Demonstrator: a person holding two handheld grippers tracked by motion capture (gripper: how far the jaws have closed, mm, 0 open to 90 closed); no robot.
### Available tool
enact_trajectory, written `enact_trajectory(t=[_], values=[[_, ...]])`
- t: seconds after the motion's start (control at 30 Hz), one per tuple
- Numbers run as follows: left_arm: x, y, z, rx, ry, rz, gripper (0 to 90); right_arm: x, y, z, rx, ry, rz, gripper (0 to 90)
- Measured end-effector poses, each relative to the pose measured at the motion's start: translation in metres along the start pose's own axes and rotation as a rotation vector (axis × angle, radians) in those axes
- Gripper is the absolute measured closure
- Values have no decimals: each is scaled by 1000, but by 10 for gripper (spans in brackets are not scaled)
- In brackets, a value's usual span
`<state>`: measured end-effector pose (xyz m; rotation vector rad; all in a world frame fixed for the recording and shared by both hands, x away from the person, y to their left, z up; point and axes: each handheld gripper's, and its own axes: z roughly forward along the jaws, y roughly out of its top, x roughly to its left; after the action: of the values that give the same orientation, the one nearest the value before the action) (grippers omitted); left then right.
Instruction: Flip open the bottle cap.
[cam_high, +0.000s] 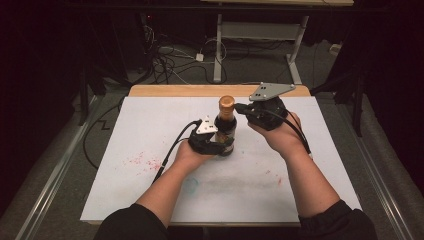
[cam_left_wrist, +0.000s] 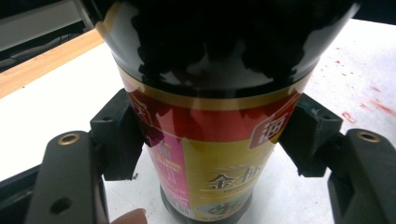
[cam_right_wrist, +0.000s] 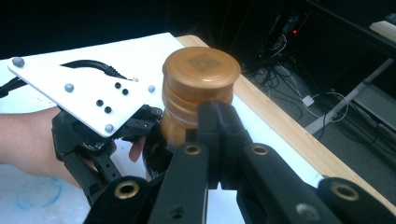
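Observation:
A dark sauce bottle (cam_high: 226, 131) with a golden-brown cap (cam_high: 226, 102) stands upright in the middle of the white table (cam_high: 145, 125). My left gripper (cam_high: 222, 146) is shut on its lower body. In the left gripper view both pads (cam_left_wrist: 119, 135) press the red and gold label of the bottle (cam_left_wrist: 210, 93). My right gripper (cam_high: 241, 108) hovers at the neck from the right. In the right gripper view its jaws are closed together, and the gripper (cam_right_wrist: 217, 116) touches the near side of the cap (cam_right_wrist: 201, 74) with nothing between the jaws. The left gripper (cam_right_wrist: 116, 135) shows below the cap.
Red stains (cam_high: 145, 161) and a faint blue mark (cam_high: 191, 185) lie on the white table surface. A wooden strip (cam_high: 175, 90) runs along its far edge. Beyond it are floor cables (cam_high: 170, 55) and a desk's metal legs (cam_high: 218, 50).

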<state>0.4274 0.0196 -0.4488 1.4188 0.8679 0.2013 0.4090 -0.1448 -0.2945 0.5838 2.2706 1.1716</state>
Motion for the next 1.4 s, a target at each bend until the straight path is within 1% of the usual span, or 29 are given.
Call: enact_trajectory(t=[0.17, 0.23, 0.47, 0.9, 1.4], values=[[0, 0, 0, 0, 1, -3, 291, -1, 4, 0, 6, 2, 4, 900], [0, 0, 0, 0, 2, -6, 291, -2, 4, 0, 0, 9, 8, 900], [0, 0, 0, -3, 3, -13, 291, -2, 3, 2, -26, 9, 30, 900], [1, 0, 0, -1, 4, -7, 290, 0, 1, 2, -52, -2, 37, 900], [2, 0, 0, -4, 1, -12, 290, 1, 1, 4, -73, -22, 43, 900]])
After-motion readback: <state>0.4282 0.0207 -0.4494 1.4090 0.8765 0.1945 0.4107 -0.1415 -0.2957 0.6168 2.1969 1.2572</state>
